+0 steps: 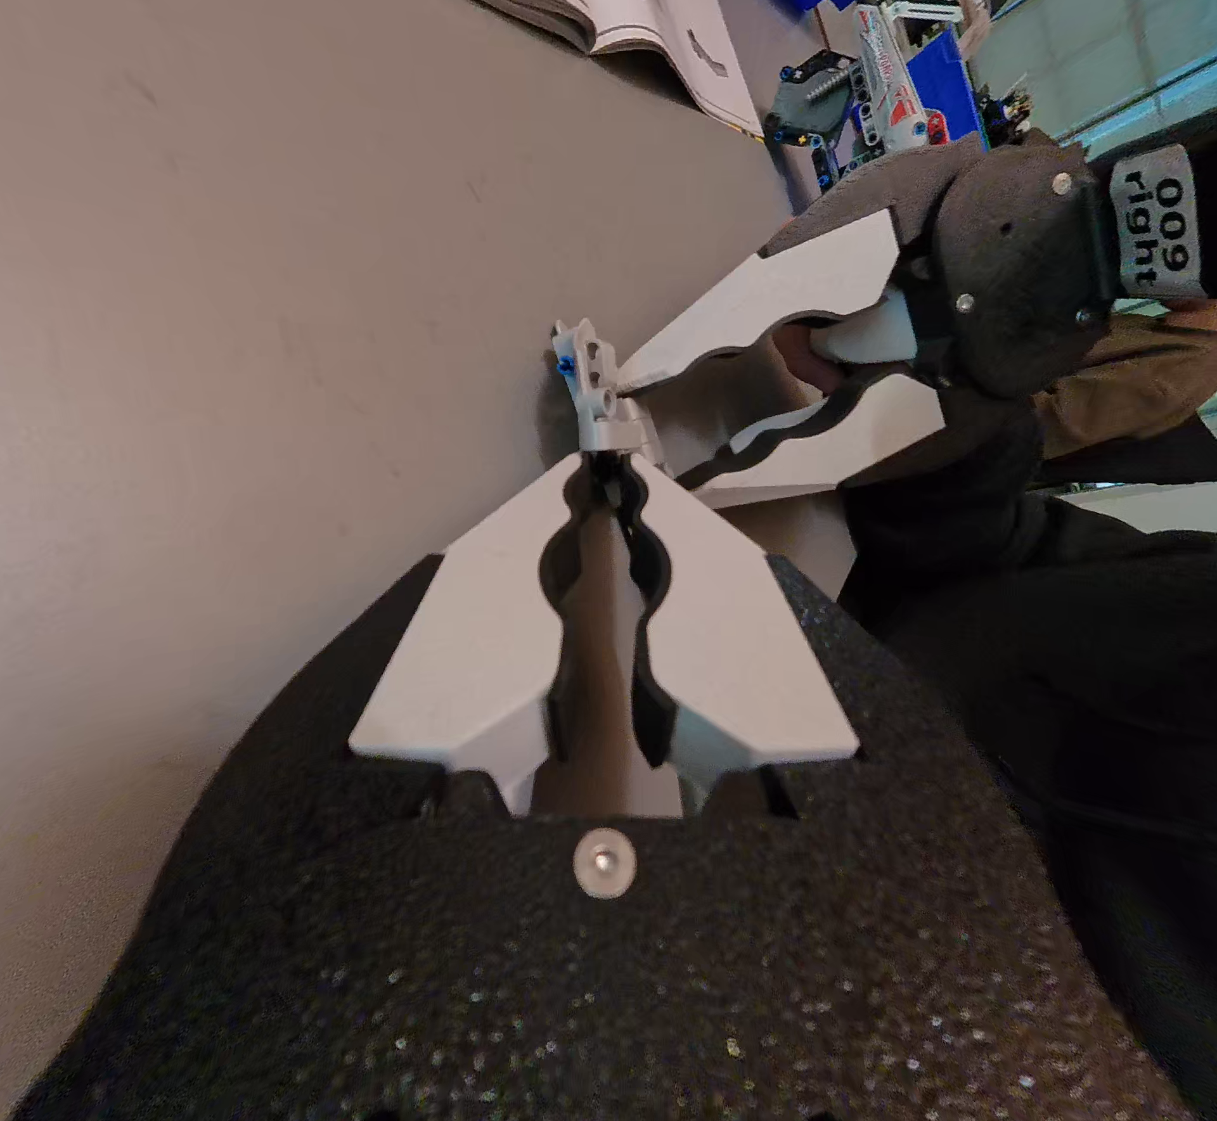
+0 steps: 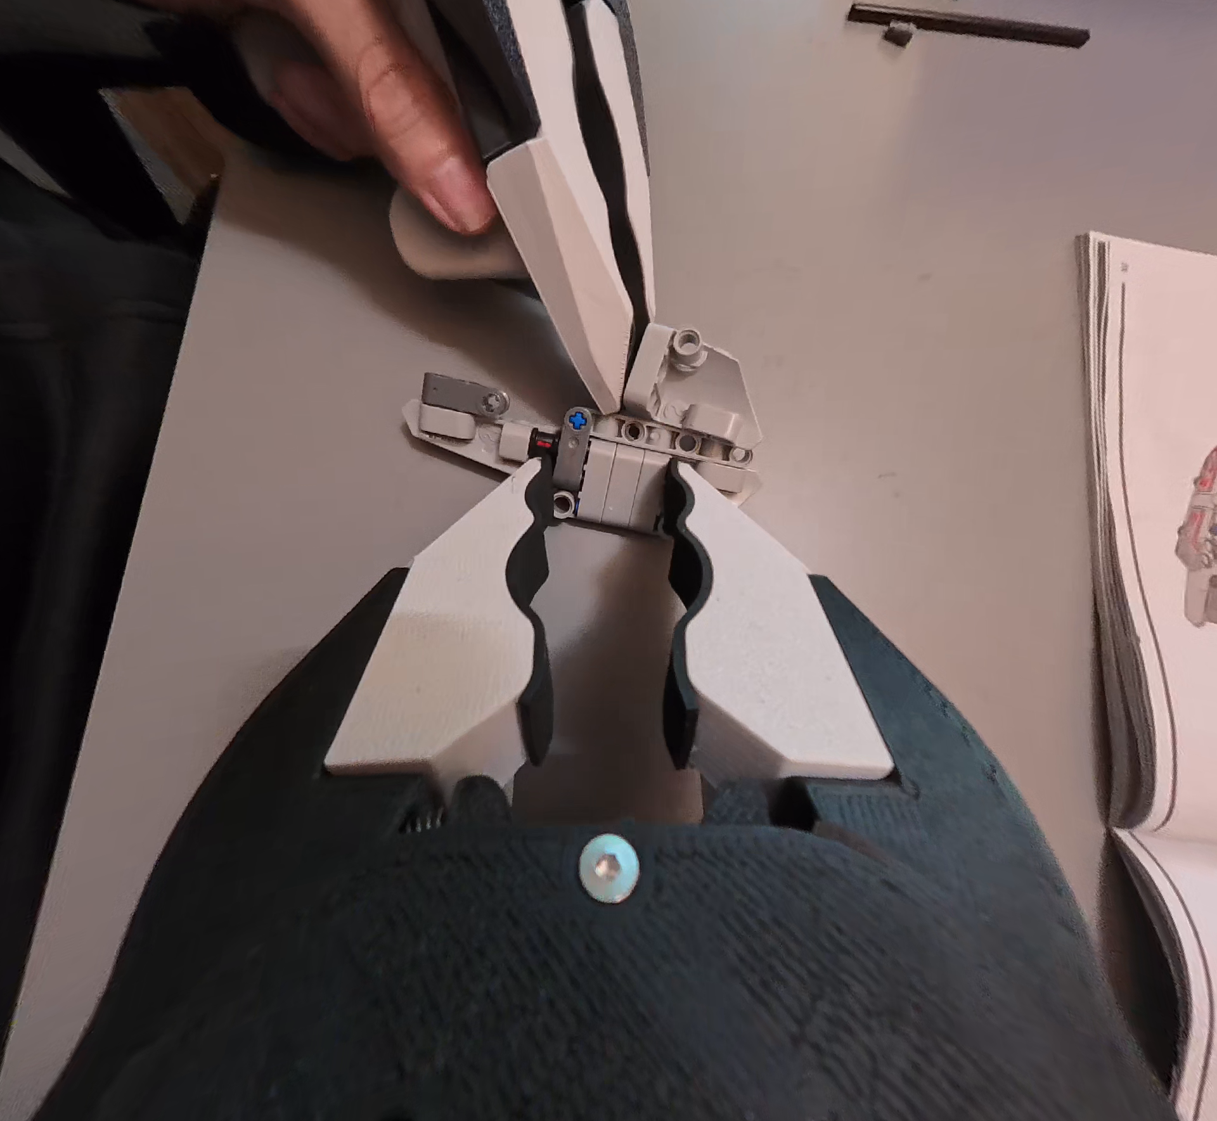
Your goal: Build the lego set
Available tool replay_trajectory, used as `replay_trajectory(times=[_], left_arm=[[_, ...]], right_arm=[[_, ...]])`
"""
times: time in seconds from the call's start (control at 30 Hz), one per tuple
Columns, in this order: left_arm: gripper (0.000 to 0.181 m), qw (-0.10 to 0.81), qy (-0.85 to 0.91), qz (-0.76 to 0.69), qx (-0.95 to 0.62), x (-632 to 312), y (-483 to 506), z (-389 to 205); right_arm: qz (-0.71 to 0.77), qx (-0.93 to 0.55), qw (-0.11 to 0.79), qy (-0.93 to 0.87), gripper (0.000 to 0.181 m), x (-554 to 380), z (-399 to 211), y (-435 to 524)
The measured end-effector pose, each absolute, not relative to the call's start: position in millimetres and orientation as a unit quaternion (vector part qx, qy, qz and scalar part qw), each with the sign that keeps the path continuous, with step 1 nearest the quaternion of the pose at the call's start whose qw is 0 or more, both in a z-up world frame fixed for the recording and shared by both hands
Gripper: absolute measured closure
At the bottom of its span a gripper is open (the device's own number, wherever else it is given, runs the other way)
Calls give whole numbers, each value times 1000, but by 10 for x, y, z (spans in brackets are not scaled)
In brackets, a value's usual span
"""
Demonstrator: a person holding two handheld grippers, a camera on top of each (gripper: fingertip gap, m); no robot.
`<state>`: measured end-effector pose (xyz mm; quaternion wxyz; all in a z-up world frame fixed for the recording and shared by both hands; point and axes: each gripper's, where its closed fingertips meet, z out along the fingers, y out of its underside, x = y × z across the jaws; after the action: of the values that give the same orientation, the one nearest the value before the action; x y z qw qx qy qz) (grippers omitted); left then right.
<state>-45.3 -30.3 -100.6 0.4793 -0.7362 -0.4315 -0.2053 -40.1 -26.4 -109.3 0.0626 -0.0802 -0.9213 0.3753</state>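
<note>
Bracing the grey lego sub-assembly on the table | left gripper pinches its panel edge | right gripper straddles its block stack — light, rigid, joints pop apart; grip the block stack.

Both wrist views close on grey lego assembly, low over table, from crossing sides; assembly shared.

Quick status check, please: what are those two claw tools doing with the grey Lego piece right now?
Left gripper pinched shut on grey assembly's top panel. Right gripper clamped on its block end. Assembly at table level. Nothing in the way.
</note>
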Motion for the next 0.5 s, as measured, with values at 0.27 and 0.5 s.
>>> replay_trajectory(times=[0.27,0.5], left_arm=[[177,490,-446,-212,-718,-464,-305,-994],[176,459,-405,-165,-773,-434,-316,-988]], right_arm=[[359,-98,62,-926,148,-399,-1100,-252],[357,-96,61,-927,148,-384,-1101,-252]])
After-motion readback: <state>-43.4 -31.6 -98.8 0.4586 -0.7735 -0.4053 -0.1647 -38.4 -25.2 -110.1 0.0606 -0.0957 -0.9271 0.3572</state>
